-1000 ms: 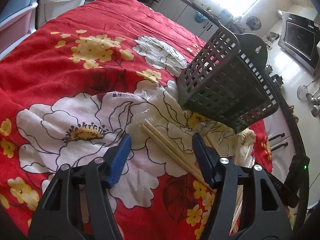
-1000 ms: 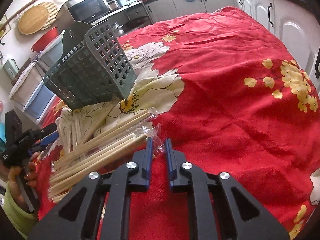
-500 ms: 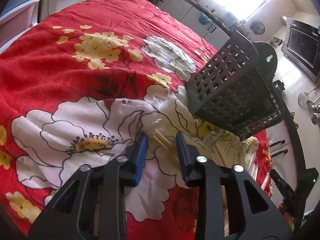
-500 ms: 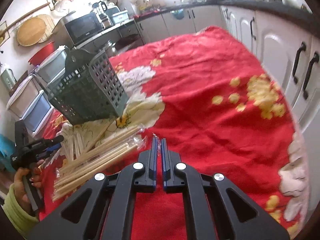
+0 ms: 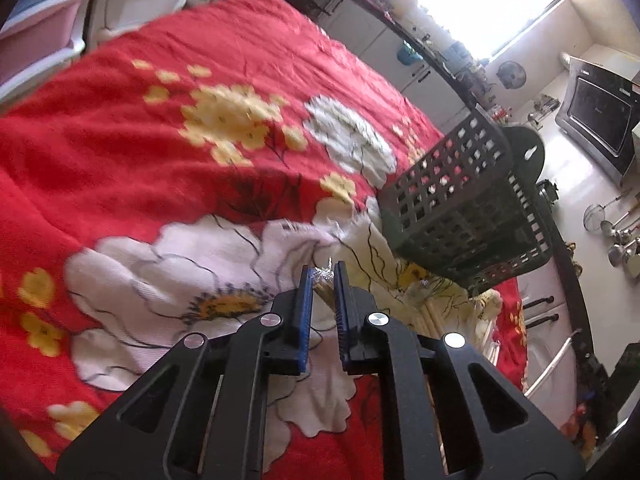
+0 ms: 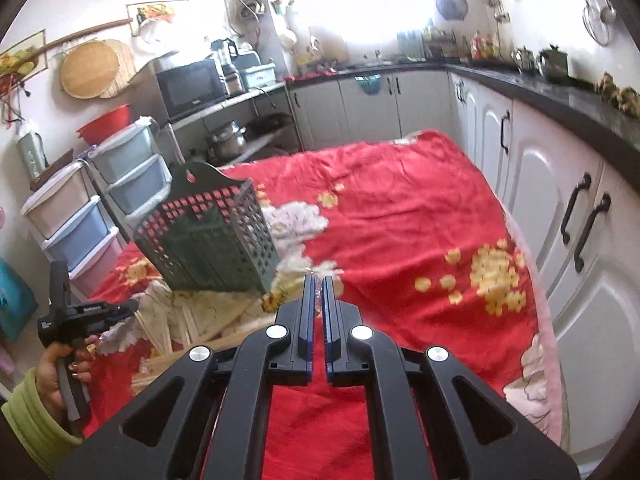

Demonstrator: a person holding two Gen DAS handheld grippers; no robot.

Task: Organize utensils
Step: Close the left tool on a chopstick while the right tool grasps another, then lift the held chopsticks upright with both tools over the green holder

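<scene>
A dark green slotted utensil basket leans tilted on the red flowered cloth. A heap of wooden chopsticks in clear wrappers lies below it. My left gripper is closing its jaws, and the pads press on the wrapped end of a chopstick pair. The right wrist view shows that gripper low over the heap, in a hand with a green sleeve. My right gripper is above the cloth, shut on a scrap of clear wrapper. Its own body hides what hangs below.
Stacked plastic drawers stand past the table's left side. White cabinets with dark handles under a black counter run along the right. A microwave sits on a shelf behind. The cloth's far half carries no objects.
The left jaws have closed from wide apart onto the chopstick pair. The right gripper has risen from the heap, still shut, and now looks more toward the room.
</scene>
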